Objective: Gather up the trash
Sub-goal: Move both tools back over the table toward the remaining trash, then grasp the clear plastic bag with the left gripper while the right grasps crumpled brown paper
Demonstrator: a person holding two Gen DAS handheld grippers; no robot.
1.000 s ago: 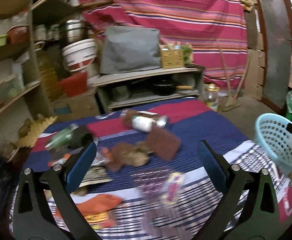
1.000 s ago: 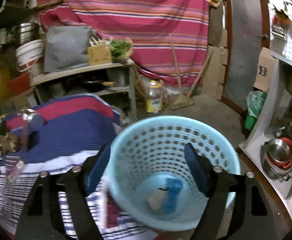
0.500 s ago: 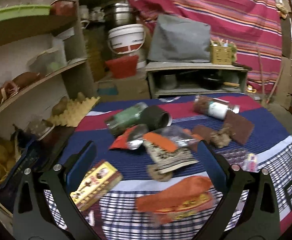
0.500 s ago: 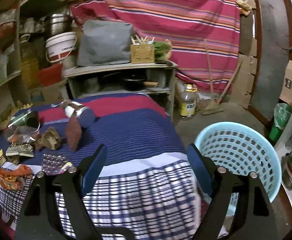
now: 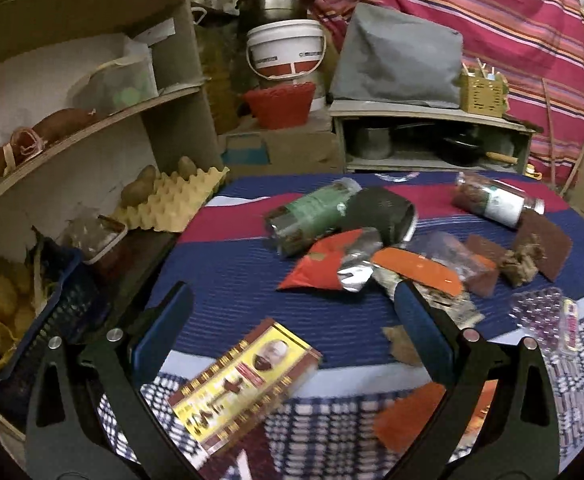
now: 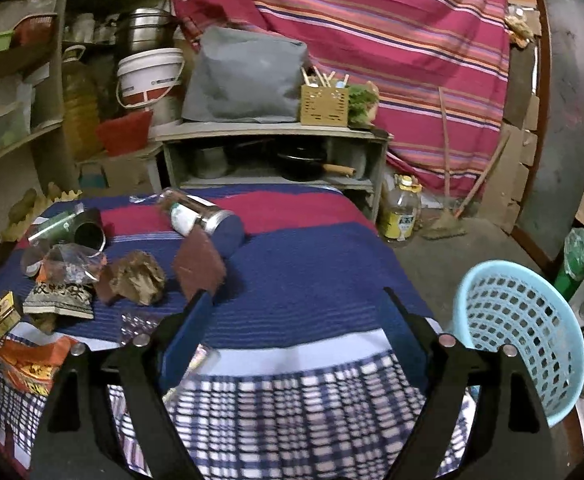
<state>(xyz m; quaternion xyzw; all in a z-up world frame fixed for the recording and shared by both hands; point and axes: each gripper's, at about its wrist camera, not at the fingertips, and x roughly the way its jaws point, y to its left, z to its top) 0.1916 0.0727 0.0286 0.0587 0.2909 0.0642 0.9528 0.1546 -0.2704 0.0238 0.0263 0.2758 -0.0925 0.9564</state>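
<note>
Left wrist | left gripper (image 5: 292, 312) wide, empty | right gripper (image 6: 296, 320) wide, empty | two jars (image 5: 312, 216) | one basket (image 6: 520, 332)

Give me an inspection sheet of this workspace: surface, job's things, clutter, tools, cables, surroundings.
Surface: table under a striped and checked cloth.
Job's things: yellow box, red wrapper, green jar lying on its side, crumpled paper, blister pack; blue basket standing on the floor at the table's right.
Clutter: brown scouring pad, labelled bottle lying down.
Tools: left tool open, nothing between its jaws; right tool open and empty.
Cables: nothing seen.
Surroundings: shelves with egg tray, white bucket, striped curtain.
</note>
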